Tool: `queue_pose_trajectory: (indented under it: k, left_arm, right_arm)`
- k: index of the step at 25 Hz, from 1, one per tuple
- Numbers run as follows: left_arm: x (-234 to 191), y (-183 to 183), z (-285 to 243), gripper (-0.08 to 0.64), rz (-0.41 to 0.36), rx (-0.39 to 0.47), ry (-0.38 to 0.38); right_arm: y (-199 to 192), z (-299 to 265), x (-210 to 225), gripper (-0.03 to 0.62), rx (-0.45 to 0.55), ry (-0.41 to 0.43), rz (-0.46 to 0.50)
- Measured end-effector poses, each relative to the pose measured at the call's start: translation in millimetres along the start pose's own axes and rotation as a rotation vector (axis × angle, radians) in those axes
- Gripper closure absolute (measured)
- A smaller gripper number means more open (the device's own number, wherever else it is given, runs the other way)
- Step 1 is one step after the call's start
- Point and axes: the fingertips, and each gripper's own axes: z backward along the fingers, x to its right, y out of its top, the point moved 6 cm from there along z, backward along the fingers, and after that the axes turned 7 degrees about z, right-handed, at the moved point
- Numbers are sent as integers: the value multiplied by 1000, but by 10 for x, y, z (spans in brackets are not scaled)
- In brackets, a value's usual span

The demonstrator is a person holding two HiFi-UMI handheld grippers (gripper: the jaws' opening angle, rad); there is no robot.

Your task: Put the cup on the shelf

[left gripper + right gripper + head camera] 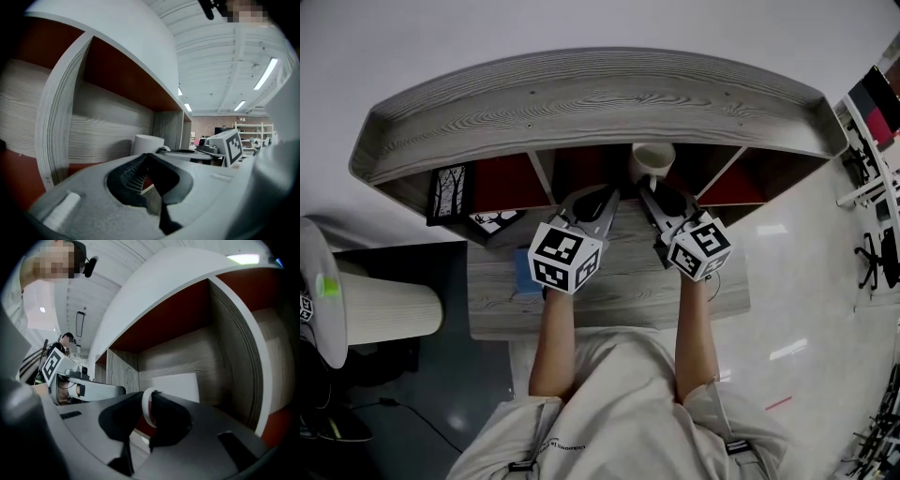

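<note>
A white cup stands at the mouth of the shelf's middle compartment. My right gripper reaches to it from the front and is shut on its handle. In the right gripper view the cup's body stands just beyond the jaws, inside the red-backed compartment. My left gripper lies beside it on the left, jaws shut with nothing between them. In the left gripper view, past my left gripper, I see the cup and the right gripper's marker cube.
The shelf stands on a grey wood desk against a white wall. A black-and-white picture stands in the left compartment. A blue object lies on the desk by my left gripper. A white ribbed lamp shade is at the far left.
</note>
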Motion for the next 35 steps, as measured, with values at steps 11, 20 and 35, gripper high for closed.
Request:
queue_pose_trajectory:
  k: [11, 20, 35]
  left_arm:
    - [105, -12, -18, 551, -16, -6, -18]
    - [139, -75, 13, 551, -5, -16, -21]
    - [294, -207, 35, 551, -3, -42, -29]
  right_arm:
    - [6, 87, 7, 513, -17, -27, 26]
    - [37, 187, -21, 511, -13, -69, 57]
    - [6, 281, -11, 545, -7, -174, 35]
